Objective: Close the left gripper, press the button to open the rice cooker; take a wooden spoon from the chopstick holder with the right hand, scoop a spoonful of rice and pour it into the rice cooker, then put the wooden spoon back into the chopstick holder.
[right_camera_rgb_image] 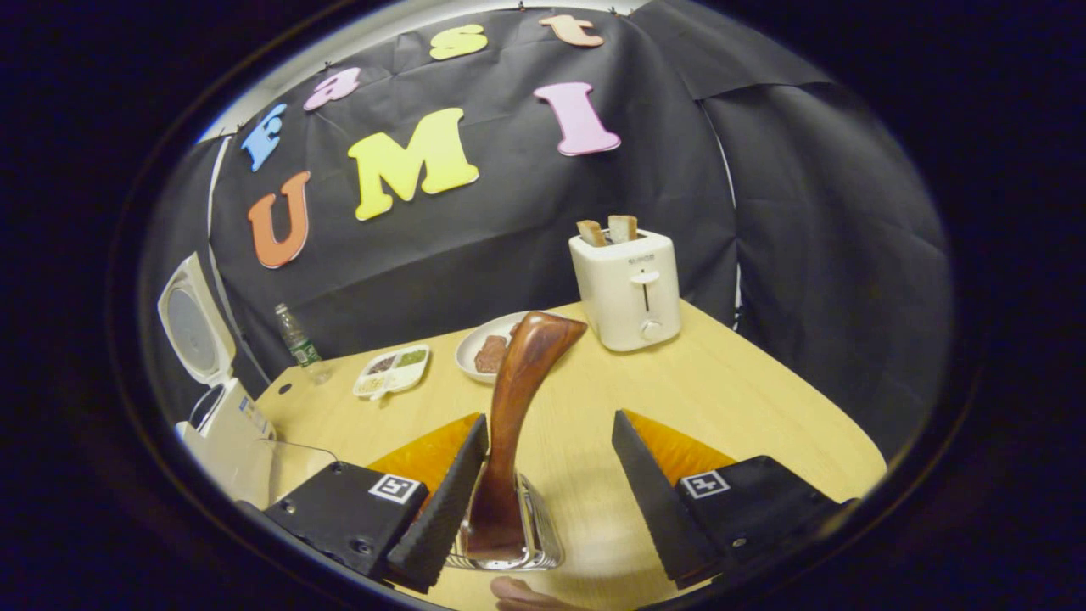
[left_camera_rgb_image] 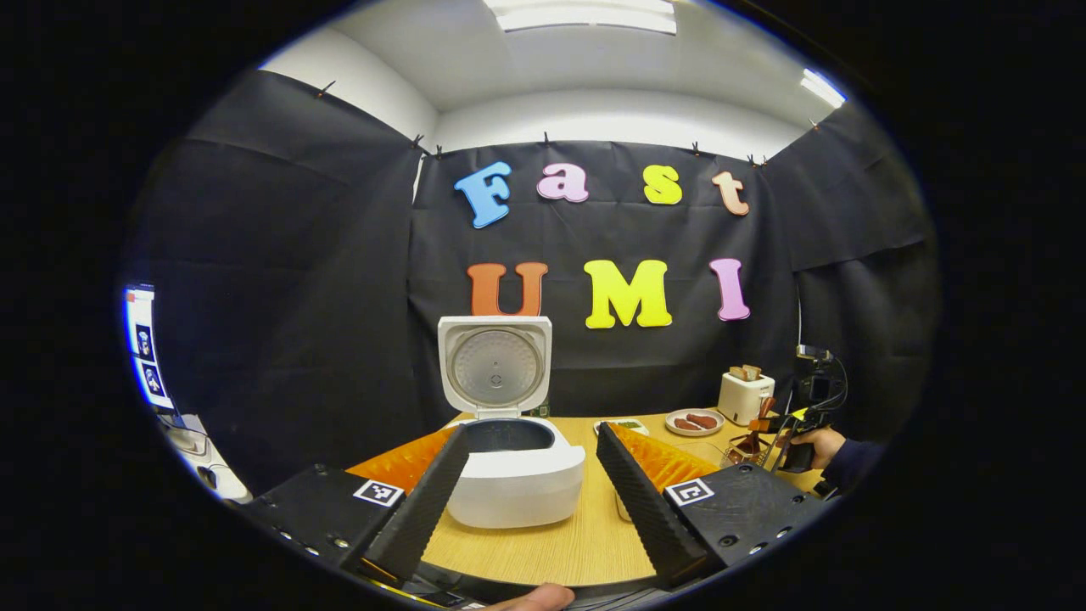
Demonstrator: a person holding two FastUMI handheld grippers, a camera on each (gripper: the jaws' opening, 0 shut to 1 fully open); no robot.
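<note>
Rice cooker [left_camera_rgb_image: 515,475] lid's up; your right gripper [right_camera_rgb_image: 547,484], jaws wide open, hasn't grabbed the wooden spoon [right_camera_rgb_image: 513,424] yet.

Left gripper view: low over the table [left_camera_rgb_image: 543,543], facing the back wall.
Right gripper view: tilted, nearer the toaster [right_camera_rgb_image: 628,288].
Shared: toaster [left_camera_rgb_image: 745,396].

Bright ceiling panels [left_camera_rgb_image: 585,14] above the rice cooker [left_camera_rgb_image: 513,471] wash the table [left_camera_rgb_image: 551,543] in even, soft light, so shadows under the cooker stay faint. Its raised lid catches a mild sheen. Straight lines bow hard toward the edges. In the right gripper view, the wooden spoon [right_camera_rgb_image: 509,424] looks slightly soft up close.
</note>
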